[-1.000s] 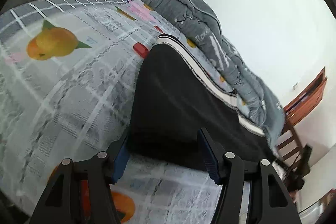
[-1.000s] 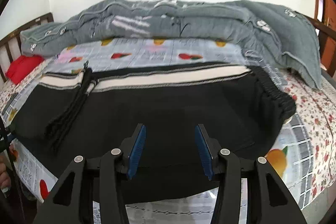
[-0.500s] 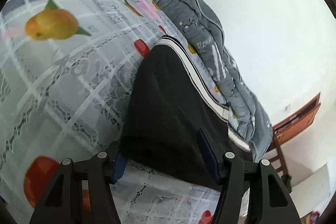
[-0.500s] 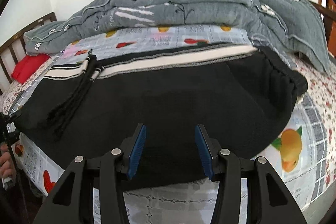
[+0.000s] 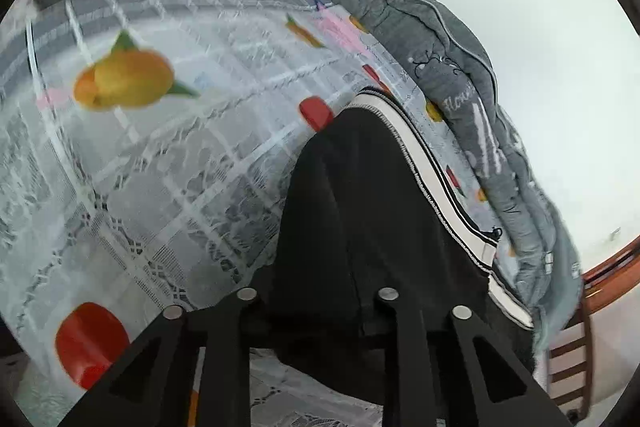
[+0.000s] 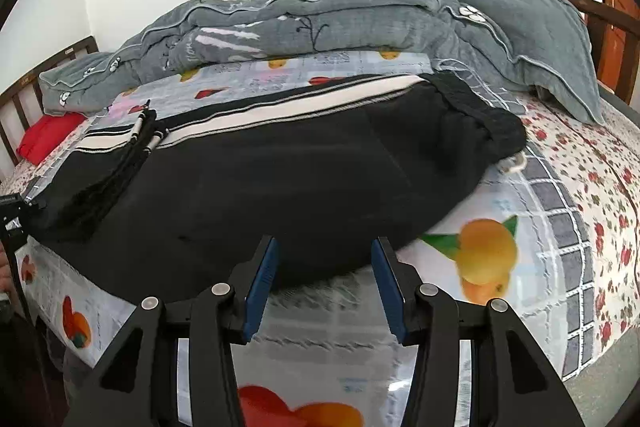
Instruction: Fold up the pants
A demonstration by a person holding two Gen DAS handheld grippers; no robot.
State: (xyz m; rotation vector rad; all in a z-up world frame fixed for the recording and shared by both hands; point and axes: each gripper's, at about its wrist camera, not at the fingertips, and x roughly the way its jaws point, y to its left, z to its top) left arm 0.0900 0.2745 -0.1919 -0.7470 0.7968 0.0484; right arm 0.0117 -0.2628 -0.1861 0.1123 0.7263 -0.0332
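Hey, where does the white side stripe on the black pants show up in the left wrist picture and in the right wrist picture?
Left wrist: the white side stripe runs diagonally from upper middle down to the lower right, along the pants' right-hand edge.
Right wrist: the stripe lies along the pants' far edge, from left of centre to upper middle.
Shared landmark: the grey quilt lies just beyond the stripe in both views.

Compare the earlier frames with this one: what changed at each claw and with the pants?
The left claw was open astride the near edge of the black pants; its jaws are now closing on that edge. The right claw slid toward the waistband end, its jaws open, holding nothing. The pants lie flat on the bed sheet as before, and the grey quilt has not moved.
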